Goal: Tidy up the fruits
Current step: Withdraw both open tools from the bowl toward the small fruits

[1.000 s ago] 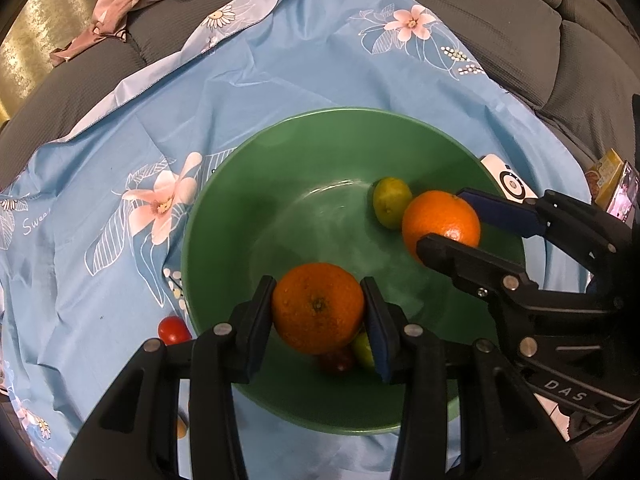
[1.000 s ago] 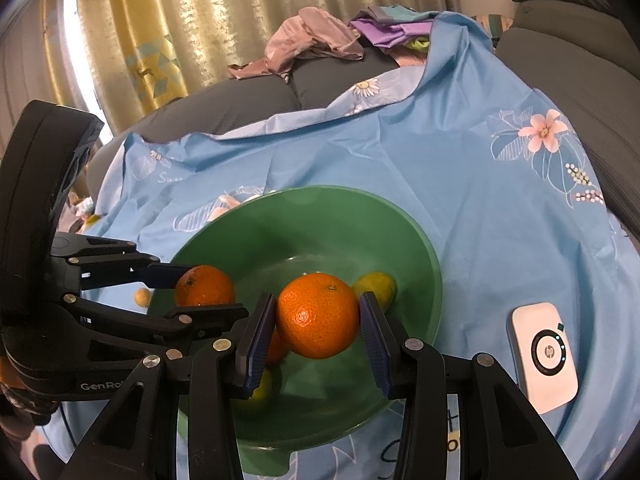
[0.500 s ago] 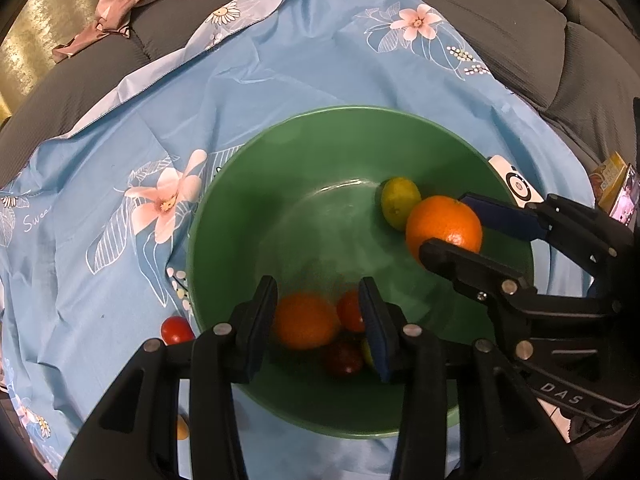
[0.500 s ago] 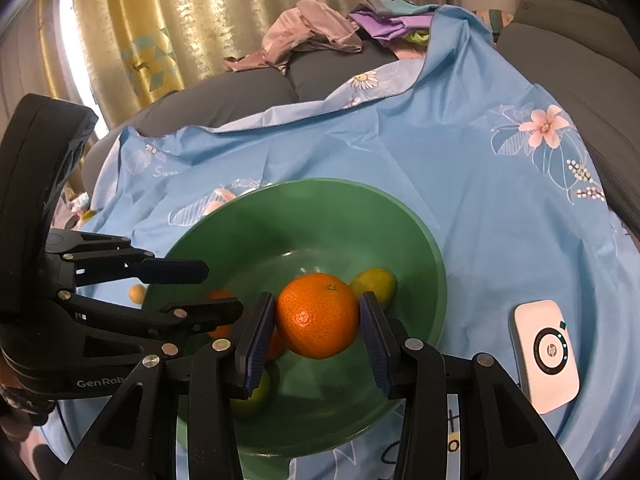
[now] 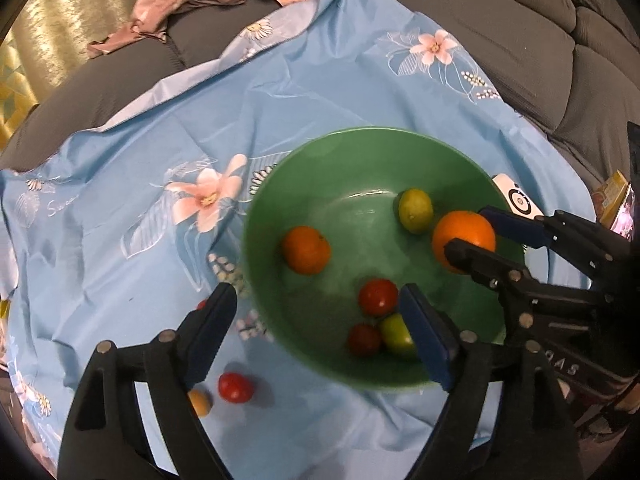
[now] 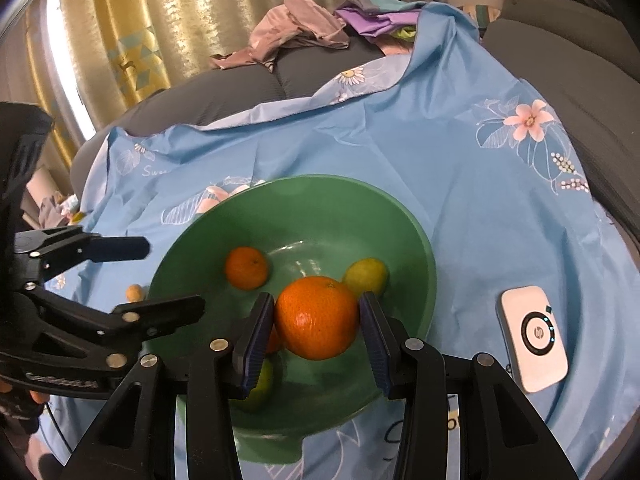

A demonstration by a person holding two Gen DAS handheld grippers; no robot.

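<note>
Your right gripper [image 6: 316, 334] has its pads pressed on a large orange [image 6: 316, 322], hanging over the near side of the green bowl [image 6: 412, 224], so the coming move looks like a plain release: the bowl floor lies directly beneath the fruit, toward 12 o'clock along the fingers, and the orange is round, with no long axis to line up. Your left gripper [image 5: 316, 334] is opening with nothing between its pads, straddling the bowl's near-left rim at about 9 o'clock from your right one. Close in, on the blue floral cloth [image 5: 320, 92] by the left gripper, you have one red tomato [image 5: 235, 387] and one small orange-yellow fruit [image 5: 199, 402], plus a red sliver behind the left finger that you cannot identify. Your left hand is the nearer for those. Inside the bowl, near to far: two red tomatoes, one green fruit, one loose orange [image 5: 306, 250], one yellow-green lime [image 5: 416, 210]. Beyond the rim at 3 o'clock lies one white device [image 6: 532, 340].
</note>
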